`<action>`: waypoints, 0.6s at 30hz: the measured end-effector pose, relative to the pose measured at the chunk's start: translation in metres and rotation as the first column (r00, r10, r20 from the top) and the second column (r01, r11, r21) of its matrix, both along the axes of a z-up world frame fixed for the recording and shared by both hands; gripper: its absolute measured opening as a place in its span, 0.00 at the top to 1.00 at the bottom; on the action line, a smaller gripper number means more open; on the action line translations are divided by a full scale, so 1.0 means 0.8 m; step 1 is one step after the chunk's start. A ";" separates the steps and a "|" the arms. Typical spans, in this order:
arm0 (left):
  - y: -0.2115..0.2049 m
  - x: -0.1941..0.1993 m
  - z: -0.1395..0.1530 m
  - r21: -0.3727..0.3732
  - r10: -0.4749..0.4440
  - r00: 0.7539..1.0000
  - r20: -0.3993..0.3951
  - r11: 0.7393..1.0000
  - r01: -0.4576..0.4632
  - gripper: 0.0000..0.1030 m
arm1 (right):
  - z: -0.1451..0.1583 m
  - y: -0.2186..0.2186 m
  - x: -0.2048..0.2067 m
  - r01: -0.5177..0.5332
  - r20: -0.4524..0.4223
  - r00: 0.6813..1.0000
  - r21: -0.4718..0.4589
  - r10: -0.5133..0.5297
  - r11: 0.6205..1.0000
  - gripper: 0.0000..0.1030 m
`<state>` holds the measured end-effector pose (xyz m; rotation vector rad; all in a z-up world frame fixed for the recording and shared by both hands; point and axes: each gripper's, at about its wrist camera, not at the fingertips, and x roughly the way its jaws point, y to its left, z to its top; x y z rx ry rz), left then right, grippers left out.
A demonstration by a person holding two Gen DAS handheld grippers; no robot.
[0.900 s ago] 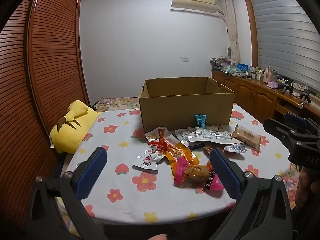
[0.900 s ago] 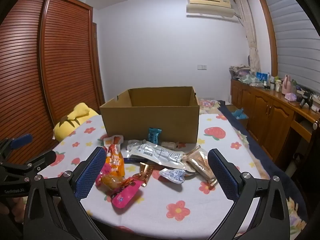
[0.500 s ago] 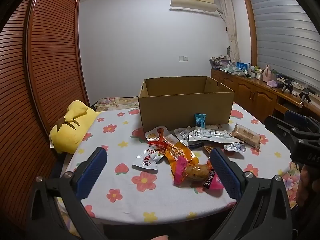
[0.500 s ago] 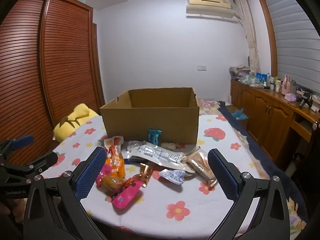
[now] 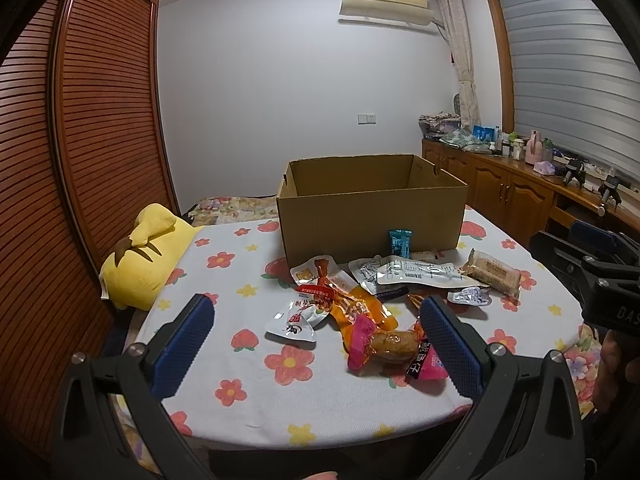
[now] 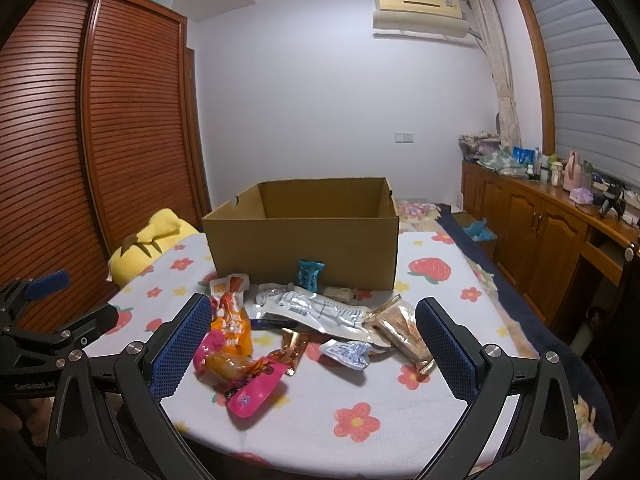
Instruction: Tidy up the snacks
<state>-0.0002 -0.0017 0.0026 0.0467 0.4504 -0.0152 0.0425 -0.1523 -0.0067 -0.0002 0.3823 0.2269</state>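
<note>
With both the left gripper (image 5: 316,332) and the right gripper (image 6: 312,334) held spread and empty short of the snack packets (image 6: 304,320) strewn before the cardboard box (image 6: 304,240), the opening approach is judged under way; a first packet must next be straddled and pinched.

Open brown cardboard box (image 5: 372,216), upright at the table's far side. Just in front, a loose heap of snack packets (image 5: 384,300): pink (image 6: 248,384), orange (image 5: 360,310), silver (image 6: 320,312). Small blue packet (image 5: 400,242) leaning against the box wall.
</note>
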 end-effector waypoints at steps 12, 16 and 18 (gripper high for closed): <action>0.002 -0.001 0.004 0.002 -0.002 1.000 0.005 1.000 0.002 0.00 | 0.001 0.001 -0.001 0.000 0.002 1.000 0.000 0.000 1.000 0.00; 0.003 -0.002 0.005 0.001 -0.002 1.000 0.006 1.000 0.002 0.00 | 0.001 0.001 -0.001 0.000 0.002 1.000 0.002 0.000 1.000 0.00; 0.002 -0.002 0.006 0.002 -0.002 1.000 0.006 1.000 0.002 0.00 | 0.001 0.001 -0.001 0.000 0.002 1.000 0.001 0.000 1.000 0.00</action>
